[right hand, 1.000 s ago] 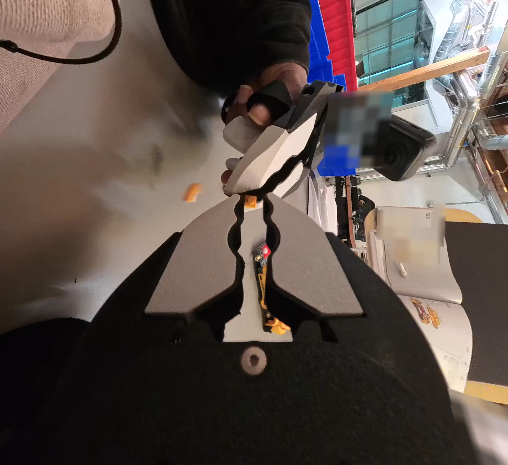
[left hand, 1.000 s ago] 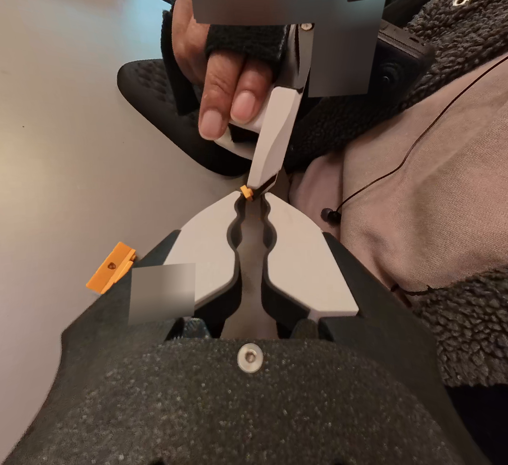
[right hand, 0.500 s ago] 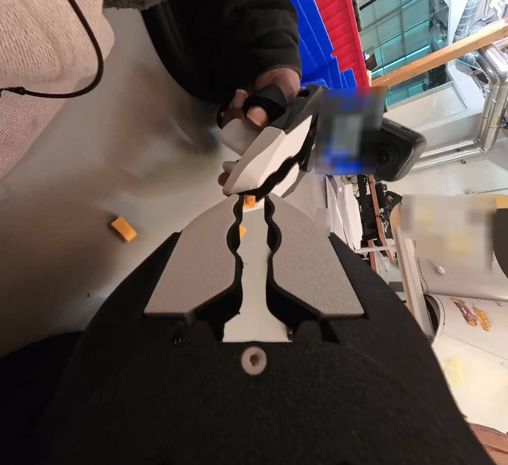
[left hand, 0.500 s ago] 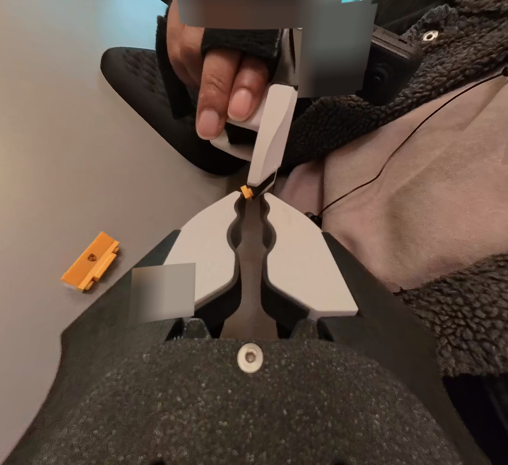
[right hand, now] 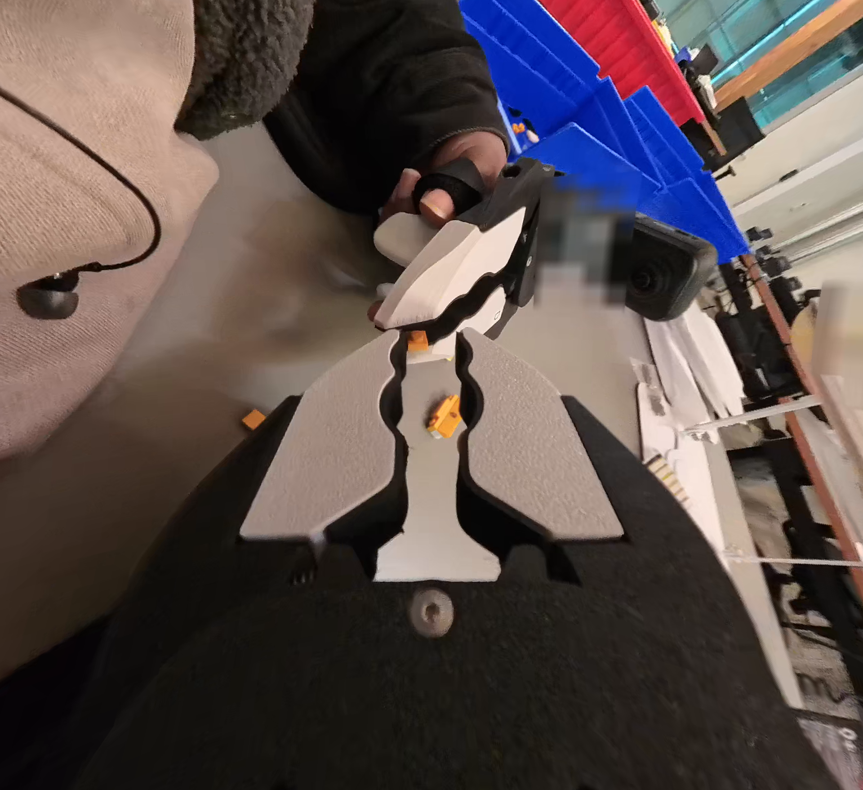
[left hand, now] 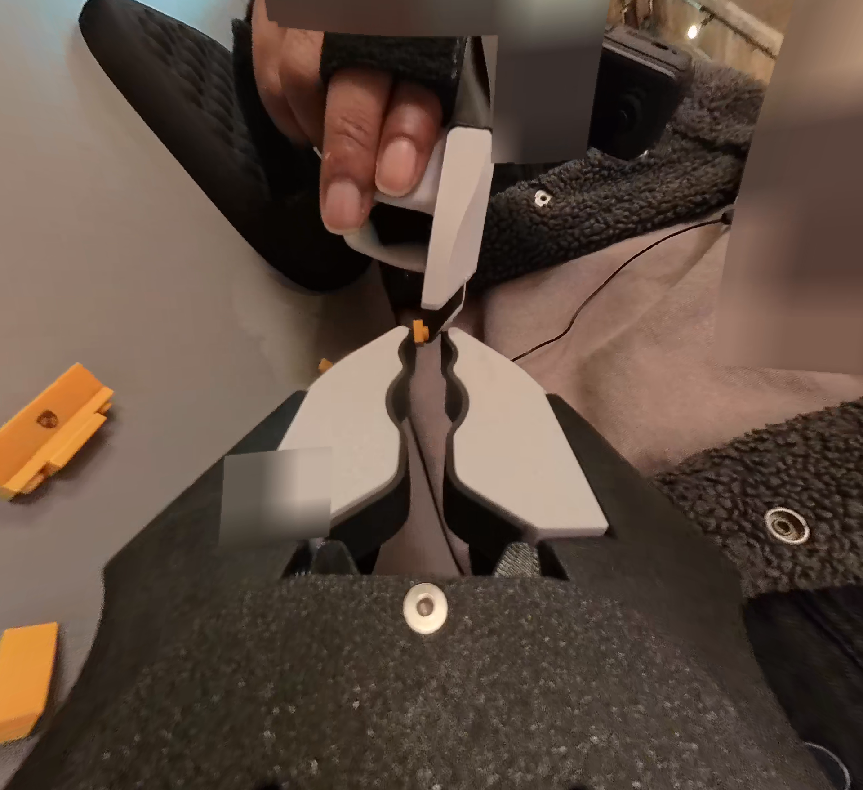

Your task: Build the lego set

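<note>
Two hand-held grippers meet tip to tip over a grey tabletop during a lego build. In the left wrist view, the left gripper shows its pale grey fingers drawn near each other with a narrow slit between the tips. A tiny orange lego piece sits in that slit, against the left-hand fingertip. Just beyond it, the right gripper comes in edge-on, its dark tip touching the piece. Whether either pair of fingers actually clamps the piece cannot be told. Left of the fingers lie a flat orange lego plate, an orange block and, just beside the left finger, an orange scrap. Farther off, a person's hand grips the right gripper's handle before a black mesh pad. In the right wrist view, the right gripper is likewise narrowed to a slit, with the same orange piece between its tips, nearer the left finger. The left gripper bears on the piece from beyond. An orange lego brick shows on the table between the fingers, and a small orange bit lies left of them. Beyond, a second hand holds the left gripper. Blue plastic bins and a red bin line the far side.
</note>
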